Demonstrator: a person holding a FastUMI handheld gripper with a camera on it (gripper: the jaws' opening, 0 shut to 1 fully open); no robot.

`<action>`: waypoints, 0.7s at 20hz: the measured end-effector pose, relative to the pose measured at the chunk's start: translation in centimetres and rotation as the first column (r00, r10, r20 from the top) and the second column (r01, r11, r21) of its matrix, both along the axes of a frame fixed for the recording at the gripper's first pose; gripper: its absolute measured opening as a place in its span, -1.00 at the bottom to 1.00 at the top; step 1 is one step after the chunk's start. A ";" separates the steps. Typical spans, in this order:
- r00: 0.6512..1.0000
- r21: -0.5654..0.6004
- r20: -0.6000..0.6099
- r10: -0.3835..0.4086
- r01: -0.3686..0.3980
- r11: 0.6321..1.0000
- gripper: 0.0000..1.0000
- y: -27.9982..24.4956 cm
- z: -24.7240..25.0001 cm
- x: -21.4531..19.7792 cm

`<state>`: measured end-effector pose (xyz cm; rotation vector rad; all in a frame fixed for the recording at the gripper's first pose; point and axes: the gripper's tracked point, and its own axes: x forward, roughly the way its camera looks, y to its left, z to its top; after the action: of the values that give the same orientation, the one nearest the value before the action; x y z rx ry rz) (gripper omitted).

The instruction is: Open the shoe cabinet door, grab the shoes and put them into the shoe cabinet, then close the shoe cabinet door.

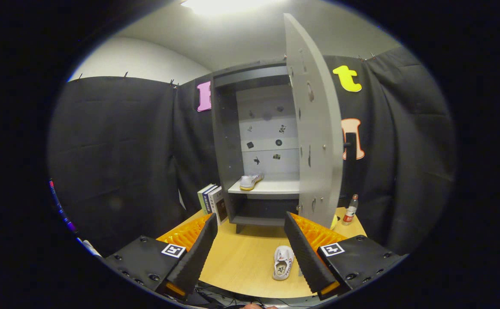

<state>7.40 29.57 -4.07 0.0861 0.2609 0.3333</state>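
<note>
I see the shoe cabinet (258,141) with its door (316,128) swung open and one white sneaker (250,181) already on its shelf. The second sneaker (283,262) lies on the worktop (241,257) in front of the cabinet — still to be grabbed, shelved, door shut. My gripper (250,253) hangs with jaws wide, holding nothing.

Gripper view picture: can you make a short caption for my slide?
Open claw above the table, one shoe between its fingers, another shoe already on the shelf of the shoe cabinet, its door swung open.
</note>
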 end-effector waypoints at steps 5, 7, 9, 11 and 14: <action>0.992 -0.043 -0.121 0.039 -0.044 0.998 0.96 3.9 -6.2 2.4; 0.988 -0.042 -0.150 0.039 -0.045 0.998 0.96 4.8 -8.3 3.8; 0.981 -0.052 -0.194 0.029 -0.040 0.998 0.96 5.6 -11.2 5.5; 0.963 -0.070 -0.271 0.004 -0.023 0.997 0.96 5.6 -14.8 7.0; 0.924 -0.058 -0.375 -0.075 0.057 0.997 0.97 4.8 -19.8 9.2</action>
<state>16.57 34.33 -23.89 0.1137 0.6462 0.2414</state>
